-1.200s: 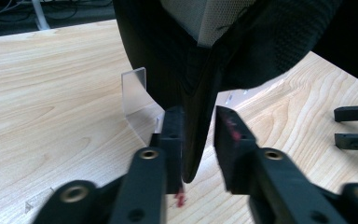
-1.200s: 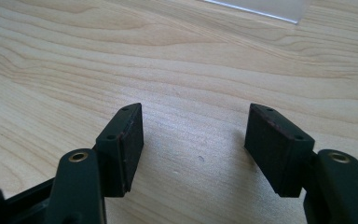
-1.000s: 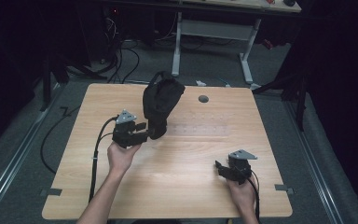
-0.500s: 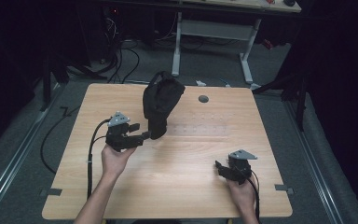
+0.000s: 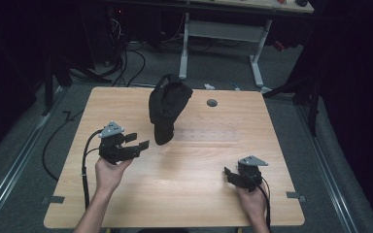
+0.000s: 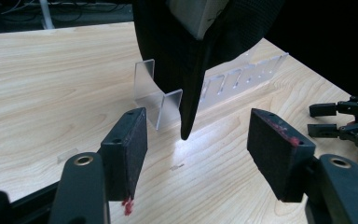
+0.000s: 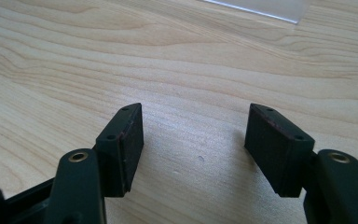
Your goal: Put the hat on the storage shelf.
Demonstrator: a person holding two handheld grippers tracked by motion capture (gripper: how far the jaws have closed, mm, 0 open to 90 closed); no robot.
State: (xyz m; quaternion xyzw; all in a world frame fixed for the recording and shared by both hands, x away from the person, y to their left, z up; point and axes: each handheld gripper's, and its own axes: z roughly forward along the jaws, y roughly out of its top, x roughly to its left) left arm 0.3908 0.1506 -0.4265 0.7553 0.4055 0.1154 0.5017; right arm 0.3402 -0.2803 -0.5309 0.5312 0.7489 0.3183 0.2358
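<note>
Left hand (image 5: 108, 174) comes in low, wrist level, left tongs (image 5: 138, 144) pointing at the black bag (image 5: 166, 104). Jaws wide, just been opening, nothing between the pads; the bag's lower tip hangs just ahead of the gap, not touching. Right hand (image 5: 253, 201) sits low on the surface (image 5: 194, 194), right tongs (image 5: 229, 174) well apart from the bag, jaws wide over bare wood. Left gripper view adds what the high view hides: the bag hangs on a clear plastic stand (image 6: 161, 95), with a pale lining (image 6: 196, 14) showing at its opening. Contents of the bag: cannot tell. The same view catches the right tongs far off beyond its right jaw.
</note>
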